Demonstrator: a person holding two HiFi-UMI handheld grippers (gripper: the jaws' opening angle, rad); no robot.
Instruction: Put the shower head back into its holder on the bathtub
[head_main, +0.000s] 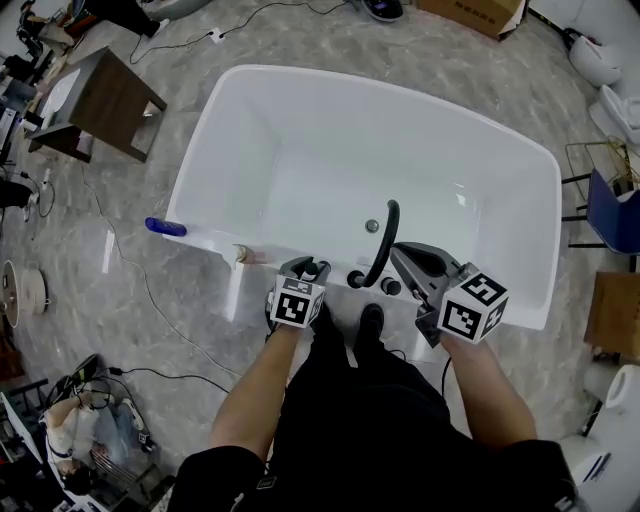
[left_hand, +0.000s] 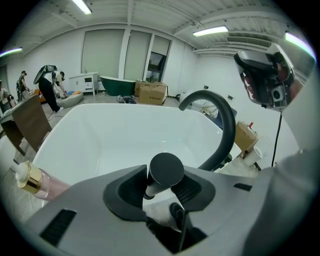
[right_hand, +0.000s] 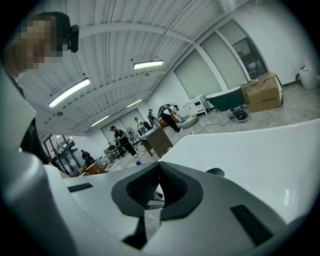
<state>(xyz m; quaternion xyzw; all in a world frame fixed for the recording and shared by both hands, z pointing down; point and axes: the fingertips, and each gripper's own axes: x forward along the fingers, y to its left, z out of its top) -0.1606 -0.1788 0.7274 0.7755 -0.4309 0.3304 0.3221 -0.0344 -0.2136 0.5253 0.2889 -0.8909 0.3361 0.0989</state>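
At the near rim of the white freestanding bathtub (head_main: 300, 160), the black round-faced shower head with pale handle (left_hand: 166, 170) is gripped between the pads of the left gripper (head_main: 308, 270), its face turned toward the camera; it is held above the rim, just left of the black curved tap spout (head_main: 385, 240); small black round fittings (head_main: 390, 287) are seen on the rim beside the spout; the right gripper (right_hand: 159, 170) is held to the right of the spout, jaws closed tip to tip, nothing held; a pink bottle with gold cap (left_hand: 30, 180) and a blue object (head_main: 165, 227) are seen on the left rim.
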